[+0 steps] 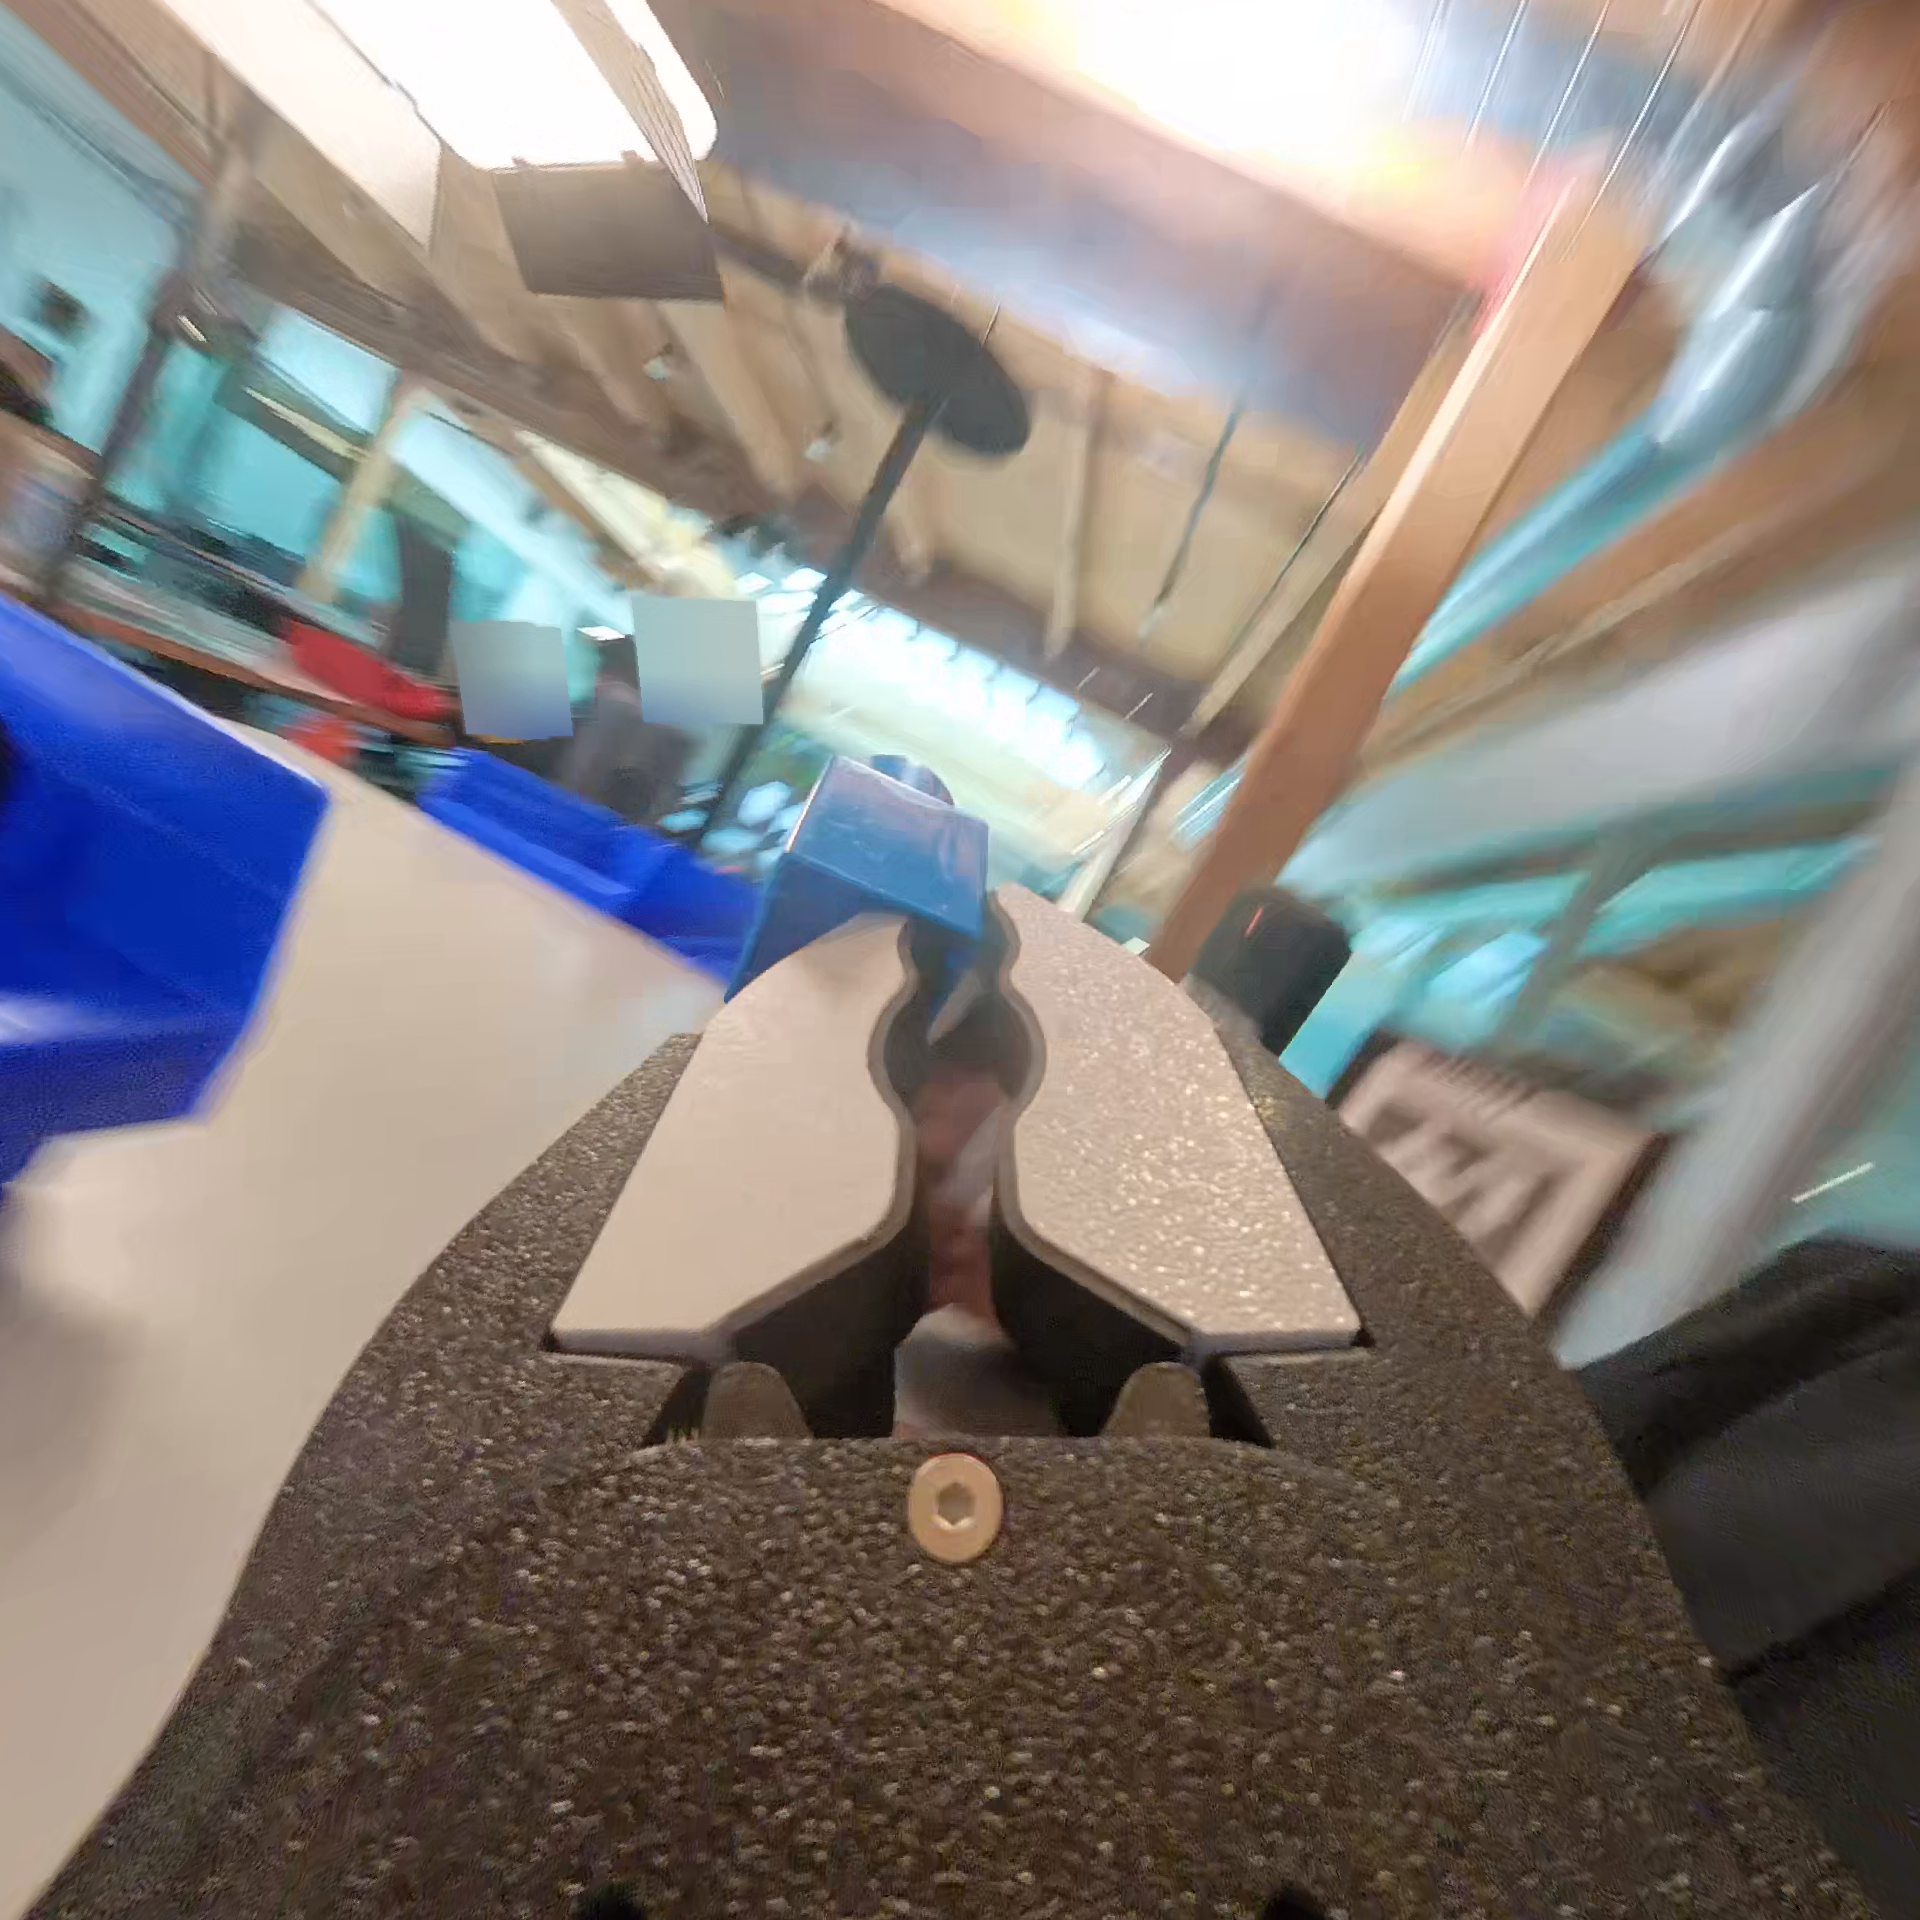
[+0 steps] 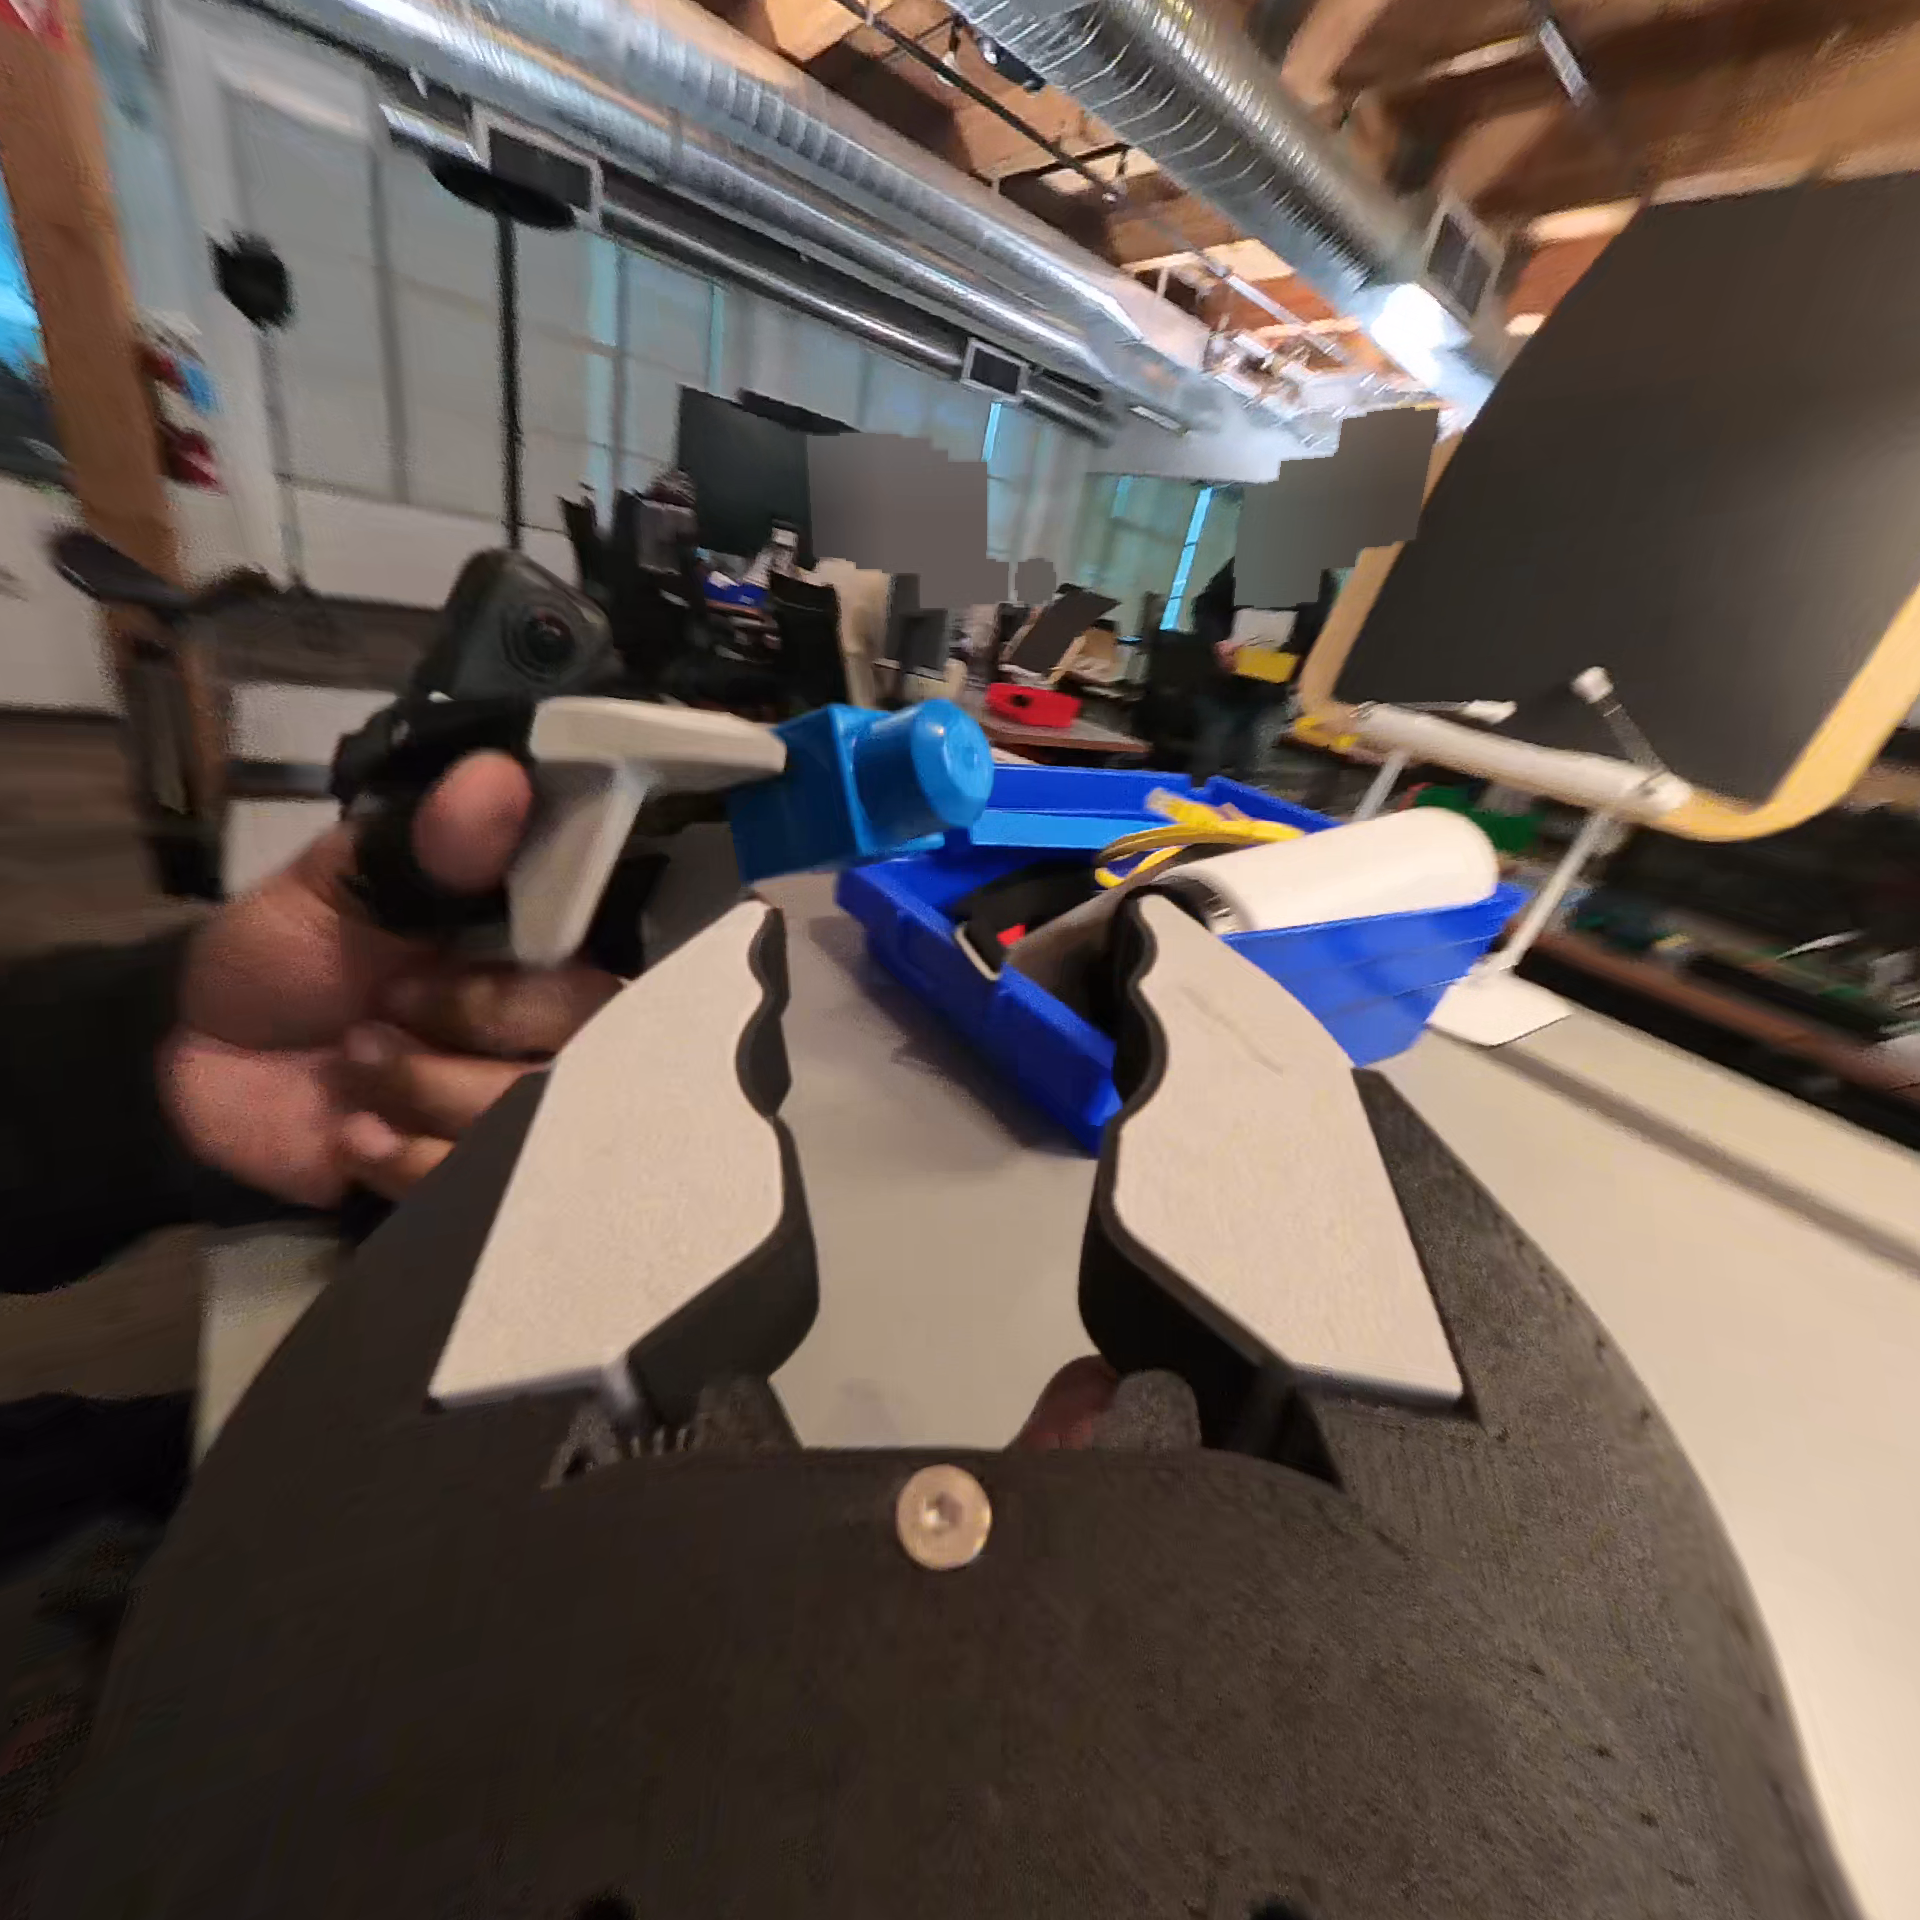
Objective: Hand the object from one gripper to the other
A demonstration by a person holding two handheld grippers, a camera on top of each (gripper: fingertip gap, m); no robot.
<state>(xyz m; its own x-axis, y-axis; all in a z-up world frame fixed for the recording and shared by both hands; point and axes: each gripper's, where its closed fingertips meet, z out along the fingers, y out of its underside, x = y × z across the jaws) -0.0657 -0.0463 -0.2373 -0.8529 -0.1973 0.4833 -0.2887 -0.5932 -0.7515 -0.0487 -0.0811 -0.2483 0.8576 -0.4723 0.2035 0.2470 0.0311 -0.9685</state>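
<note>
My left gripper [image 1: 961, 925] is shut on a blue plastic object [image 1: 883, 862], a blocky body with a round cap. The right wrist view shows that same gripper at the left [image 2: 769, 748], held in a person's hand [image 2: 312, 1018], with the blue object [image 2: 873, 790] sticking out to the right above the table. My right gripper [image 2: 951, 914] is open and empty, its fingers [image 2: 665, 1122] wide apart, just below and in front of the blue object without touching it.
A blue bin [image 2: 1039, 1029] on the grey table [image 2: 1558, 1247] holds a white roll [image 2: 1340, 862], a yellow cable [image 2: 1195, 836] and a black item. A black panel on a stand [image 2: 1662, 520] rises at the right. Another blue bin [image 1: 125, 894] sits left.
</note>
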